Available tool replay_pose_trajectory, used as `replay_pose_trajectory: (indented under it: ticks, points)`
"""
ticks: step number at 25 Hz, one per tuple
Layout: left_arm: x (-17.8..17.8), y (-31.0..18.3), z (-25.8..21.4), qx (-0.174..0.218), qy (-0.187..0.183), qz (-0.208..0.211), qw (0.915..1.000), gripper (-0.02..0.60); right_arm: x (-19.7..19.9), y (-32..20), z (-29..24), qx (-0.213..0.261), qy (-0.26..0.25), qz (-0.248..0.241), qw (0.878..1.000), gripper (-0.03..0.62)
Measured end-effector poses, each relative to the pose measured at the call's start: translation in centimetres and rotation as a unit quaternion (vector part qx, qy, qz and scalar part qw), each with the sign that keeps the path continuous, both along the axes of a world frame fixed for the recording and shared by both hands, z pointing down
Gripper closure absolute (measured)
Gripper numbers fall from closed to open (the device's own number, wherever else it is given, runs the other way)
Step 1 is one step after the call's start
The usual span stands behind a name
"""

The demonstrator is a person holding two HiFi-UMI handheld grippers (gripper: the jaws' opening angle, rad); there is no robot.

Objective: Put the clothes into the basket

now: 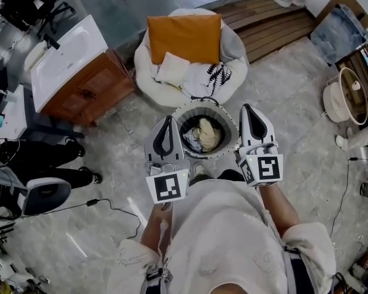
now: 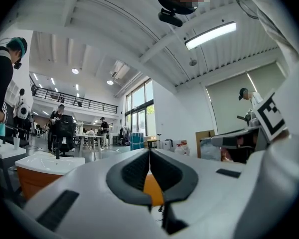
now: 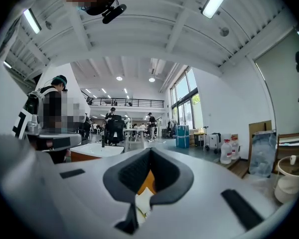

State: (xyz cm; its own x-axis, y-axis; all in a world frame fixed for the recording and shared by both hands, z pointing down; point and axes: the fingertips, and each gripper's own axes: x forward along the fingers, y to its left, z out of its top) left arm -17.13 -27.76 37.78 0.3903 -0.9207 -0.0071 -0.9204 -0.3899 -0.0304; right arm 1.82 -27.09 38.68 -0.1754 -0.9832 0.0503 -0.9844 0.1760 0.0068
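The round basket [image 1: 205, 103] stands on the floor right in front of me, with a cream garment and other clothes [image 1: 205, 133] heaped inside. My left gripper [image 1: 167, 119] hangs over the basket's left rim and my right gripper [image 1: 246, 108] over its right rim, both pointing level. In the left gripper view the left gripper [image 2: 149, 151] has its jaws closed together with nothing between them. The right gripper [image 3: 150, 151] looks the same in its own view, shut and empty. A black-and-white patterned cloth [image 1: 211, 75] lies on the beanbag beyond the basket.
A white beanbag [image 1: 148, 81] behind the basket carries an orange cushion [image 1: 184, 37] and a white pillow [image 1: 172, 69]. A wooden cabinet [image 1: 86, 90] with a white sink top stands at the left, a wooden platform [image 1: 276, 26] at the back right, a white pot [image 1: 343, 97] at the right. A cable [image 1: 110, 207] crosses the floor.
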Motion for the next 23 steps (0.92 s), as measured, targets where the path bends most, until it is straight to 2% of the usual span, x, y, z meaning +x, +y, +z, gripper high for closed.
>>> replay_pose_trajectory:
  ticks: [9,23]
  points:
    - [0.9,-0.5,-0.3,0.002,0.003,0.012,0.9999,0.575,1.2,-0.1,0.3,-0.008,-0.007,0.013,1.000,0.605]
    - [-0.3,-1.4,-0.1,0.003,0.004,0.017,0.9998,0.575,0.2,-1.0,0.3,-0.006,0.000,0.016,1.000,0.606]
